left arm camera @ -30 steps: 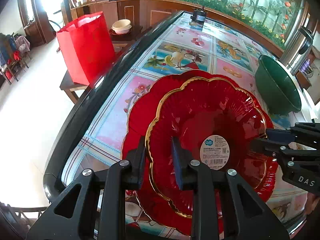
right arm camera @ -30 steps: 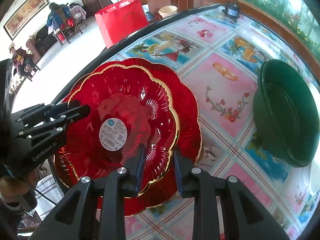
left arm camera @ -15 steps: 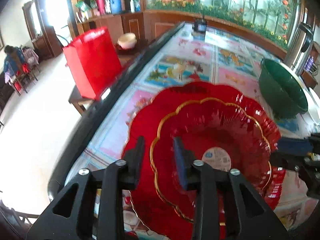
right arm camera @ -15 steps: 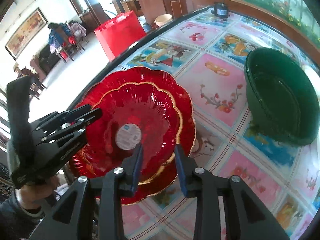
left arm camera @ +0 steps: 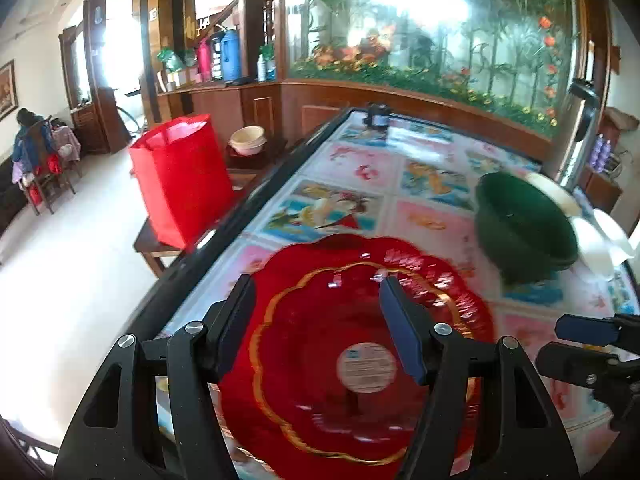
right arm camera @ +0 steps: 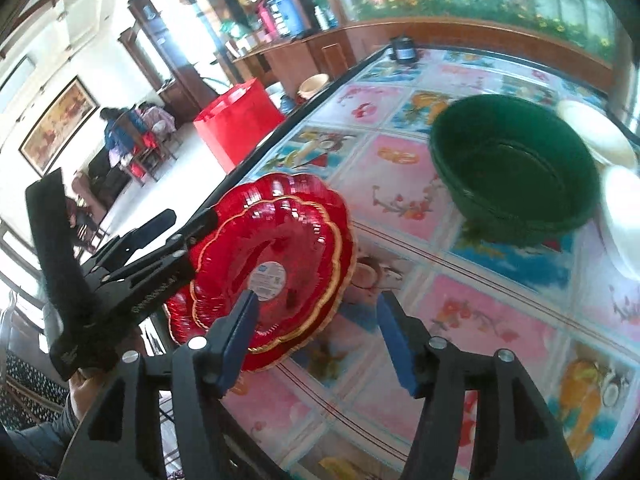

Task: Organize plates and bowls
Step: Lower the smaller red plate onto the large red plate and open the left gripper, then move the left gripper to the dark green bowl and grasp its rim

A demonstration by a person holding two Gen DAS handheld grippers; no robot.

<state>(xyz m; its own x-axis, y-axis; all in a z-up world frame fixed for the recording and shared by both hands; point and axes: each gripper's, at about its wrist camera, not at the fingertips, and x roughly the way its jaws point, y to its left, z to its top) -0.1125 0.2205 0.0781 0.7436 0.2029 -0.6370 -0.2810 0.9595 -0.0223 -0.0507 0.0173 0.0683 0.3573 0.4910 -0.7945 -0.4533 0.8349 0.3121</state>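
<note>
A small red plate with a gold scalloped rim (left arm camera: 320,384) (right arm camera: 280,248) and a white sticker lies stacked on a larger red plate (left arm camera: 440,280) (right arm camera: 320,196) at the table's near left edge. My left gripper (left arm camera: 318,320) hovers over the stack, its jaws opening, nothing pressed between the pads. In the right wrist view the left gripper (right arm camera: 188,220) sits at the stack's left rim. My right gripper (right arm camera: 316,312) hangs above the stack's right side, jaws also opening and holding nothing; the right gripper (left arm camera: 588,344) shows at the right in the left wrist view.
A dark green bowl (left arm camera: 524,228) (right arm camera: 516,168) stands further back right, with white plates (left arm camera: 600,236) (right arm camera: 616,200) beyond it. The table (left arm camera: 424,216) has a flowered cover and a dark rim. A red bag (left arm camera: 180,176) stands on a low stool left of the table.
Both grippers opened, let go of the small red plate's rim, then rose and drew back. The small plate stays on the larger one.
</note>
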